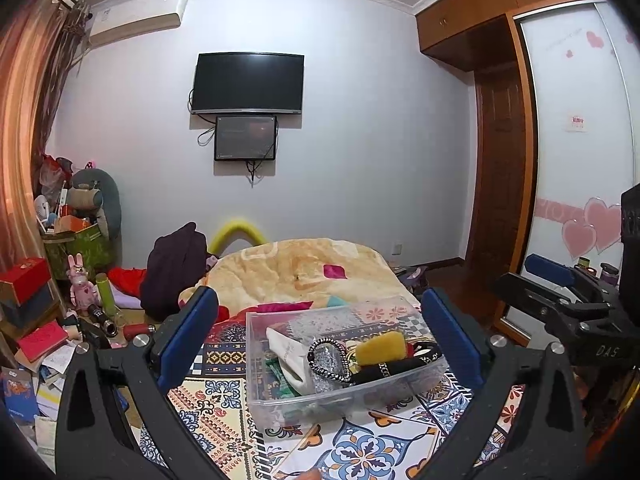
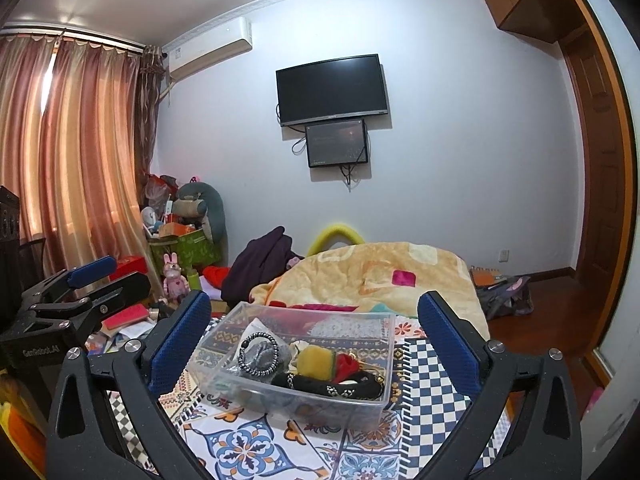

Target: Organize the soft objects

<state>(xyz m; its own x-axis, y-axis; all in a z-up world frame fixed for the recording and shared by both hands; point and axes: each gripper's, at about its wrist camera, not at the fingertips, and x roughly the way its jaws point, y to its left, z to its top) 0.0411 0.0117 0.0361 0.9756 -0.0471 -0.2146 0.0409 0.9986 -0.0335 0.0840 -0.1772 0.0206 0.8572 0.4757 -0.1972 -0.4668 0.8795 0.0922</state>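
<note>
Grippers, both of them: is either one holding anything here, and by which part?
Nothing is held. The left gripper and the right gripper are both open, fingers spread wide and bare, above the clear plastic bin of soft items.

Both cameras sit low over the bed, each looking forward along its own open blue-padded fingers toward the far wall with the television [image 1: 248,82]. The left wrist view has the clear plastic bin [image 1: 344,396] close in, between its fingers and slightly toward the right one; the right gripper [image 1: 560,280] shows at its right edge. The right wrist view frames the same bin [image 2: 296,396] just as near, between its fingers but leaning to the left one — the left gripper [image 2: 80,284] enters from its left edge. Shared ground: the bin, the patterned cloth [image 2: 248,448], the beige quilt [image 1: 304,264], and the wall beyond.
</note>
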